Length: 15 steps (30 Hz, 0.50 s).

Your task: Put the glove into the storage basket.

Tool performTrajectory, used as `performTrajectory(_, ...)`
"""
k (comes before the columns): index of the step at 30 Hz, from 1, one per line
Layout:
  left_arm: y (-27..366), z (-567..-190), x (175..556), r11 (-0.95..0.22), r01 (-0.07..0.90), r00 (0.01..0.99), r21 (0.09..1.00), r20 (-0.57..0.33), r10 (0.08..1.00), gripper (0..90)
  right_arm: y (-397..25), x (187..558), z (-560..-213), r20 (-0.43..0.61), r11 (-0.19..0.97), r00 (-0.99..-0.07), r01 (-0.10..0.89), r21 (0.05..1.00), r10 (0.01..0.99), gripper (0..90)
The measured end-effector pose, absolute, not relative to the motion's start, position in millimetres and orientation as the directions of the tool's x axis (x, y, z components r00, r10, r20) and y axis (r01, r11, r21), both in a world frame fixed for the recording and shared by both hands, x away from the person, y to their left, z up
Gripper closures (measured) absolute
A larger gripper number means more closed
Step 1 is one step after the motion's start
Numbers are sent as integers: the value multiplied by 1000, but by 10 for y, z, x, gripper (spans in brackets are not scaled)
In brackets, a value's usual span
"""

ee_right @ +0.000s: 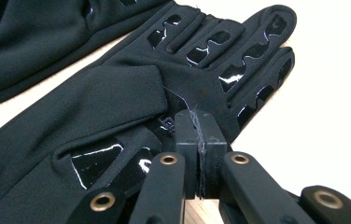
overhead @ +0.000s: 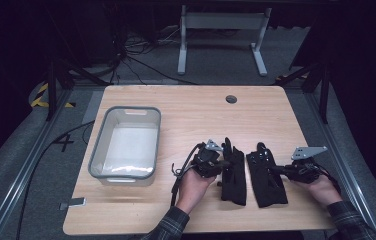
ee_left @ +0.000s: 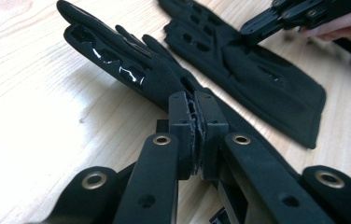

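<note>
Two black gloves with glossy grip patches lie side by side on the wooden table (overhead: pixel 186 110), near its front edge. My left gripper (overhead: pixel 222 167) (ee_left: pixel 194 105) is shut on the left glove (overhead: pixel 235 175) (ee_left: pixel 131 60) at its side edge, and that glove's fingers stand slightly off the wood. My right gripper (overhead: pixel 272 170) (ee_right: pixel 198 123) is shut on a pinch of fabric at the palm edge of the right glove (overhead: pixel 266 185) (ee_right: pixel 94 107), which lies flat. In the left gripper view the right gripper (ee_left: pixel 246 33) touches the right glove (ee_left: pixel 267 79).
An empty grey bin (overhead: pixel 126 109) stands on the left half of the table. A round cable hole (overhead: pixel 231 99) sits near the far edge. A small grey clip (overhead: pixel 73 203) hangs off the front left corner. Cables and a desk frame (overhead: pixel 221 22) lie beyond the table.
</note>
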<state>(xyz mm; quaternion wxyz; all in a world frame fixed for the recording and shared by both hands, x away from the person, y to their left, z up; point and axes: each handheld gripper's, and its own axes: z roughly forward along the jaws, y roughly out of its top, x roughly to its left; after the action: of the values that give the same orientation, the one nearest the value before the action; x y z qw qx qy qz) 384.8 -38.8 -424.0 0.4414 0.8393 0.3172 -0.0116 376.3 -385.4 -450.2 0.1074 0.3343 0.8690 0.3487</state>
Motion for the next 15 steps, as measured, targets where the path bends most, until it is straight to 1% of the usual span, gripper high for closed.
performTrajectory(6,-412,-4215,3828,-394,539,806,744,-322,496,871,-3826,3769,-4501,42,535,-754,504,678,656,899)
performTrajectory(15,-377,-4196,3855,-374,544,802,751,-336,493,871,-3702,3773,-4508,54,541,-770,495,680,636,899)
